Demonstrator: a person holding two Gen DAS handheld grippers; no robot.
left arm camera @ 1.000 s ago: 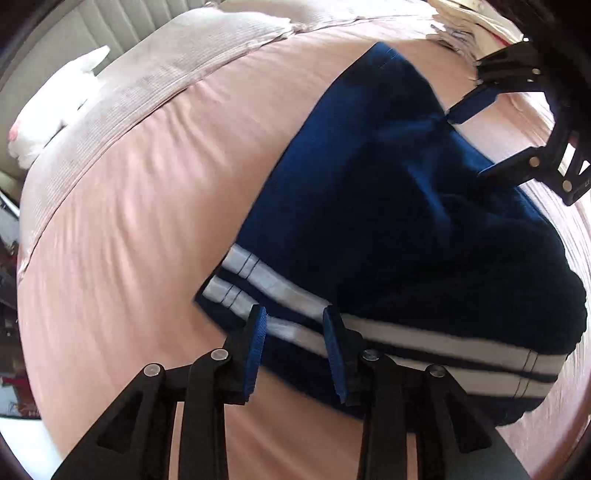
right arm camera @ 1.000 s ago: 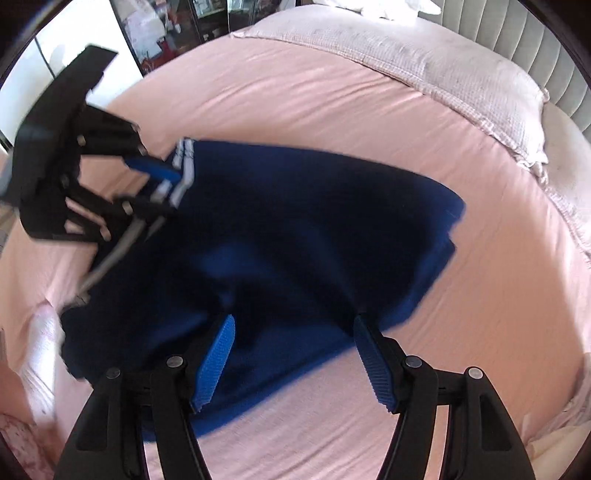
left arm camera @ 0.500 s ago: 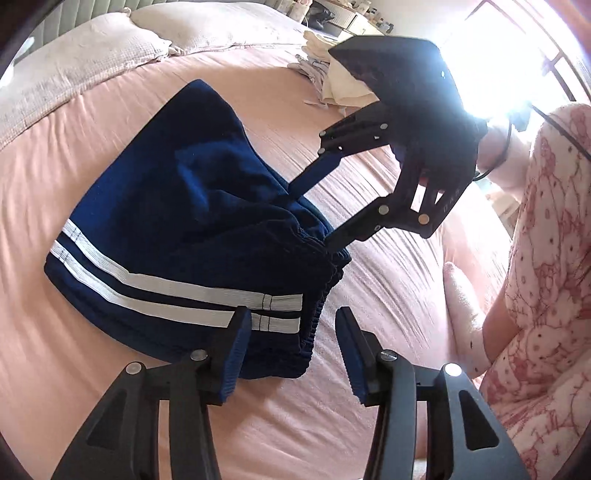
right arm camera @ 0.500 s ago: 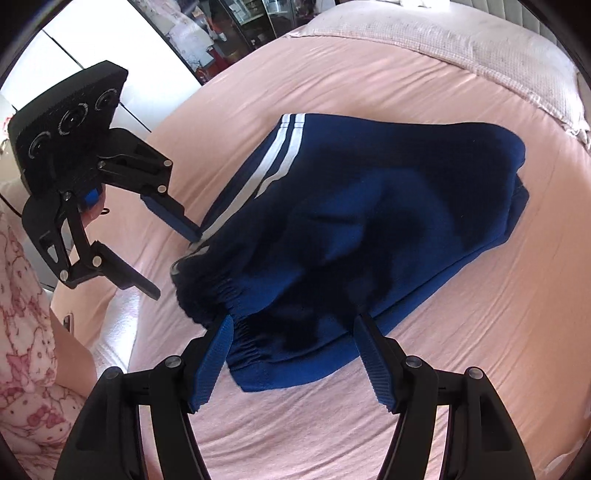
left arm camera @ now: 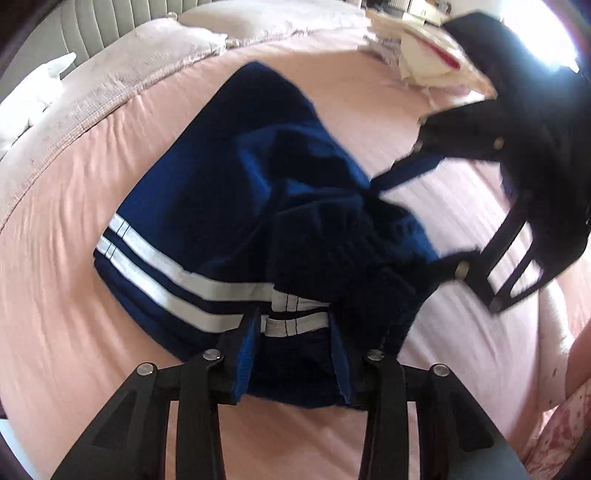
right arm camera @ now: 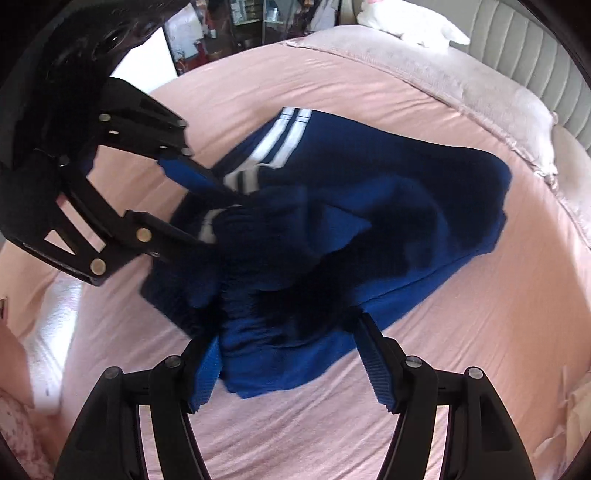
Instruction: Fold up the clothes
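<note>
Navy blue shorts (left arm camera: 221,192) with two white side stripes (left arm camera: 173,266) lie on the pink bed sheet (left arm camera: 66,314). Their elastic waistband end is bunched up toward me. My left gripper (left arm camera: 293,347) is open, and its blue pads straddle the striped waistband edge. In the right wrist view the same shorts (right arm camera: 424,206) fill the middle. My right gripper (right arm camera: 291,354) is open wide over the near waistband corner, with cloth lying between its fingers. The left gripper (right arm camera: 218,218) enters that view from the left, its fingers either side of the stripes. The right gripper (left arm camera: 417,218) reaches in from the right in the left wrist view.
Pale quilted pillows (left arm camera: 110,85) and a ribbed headboard (left arm camera: 122,22) line the far side of the bed. A pile of cream clothes (left arm camera: 424,55) lies at the back right. A floral sleeve (left arm camera: 561,435) shows at the lower right. Room clutter (right arm camera: 240,26) stands beyond the bed.
Both grippers have closed in on the waistband end from opposite sides. That end has bunched up and now lies between each gripper's fingers.
</note>
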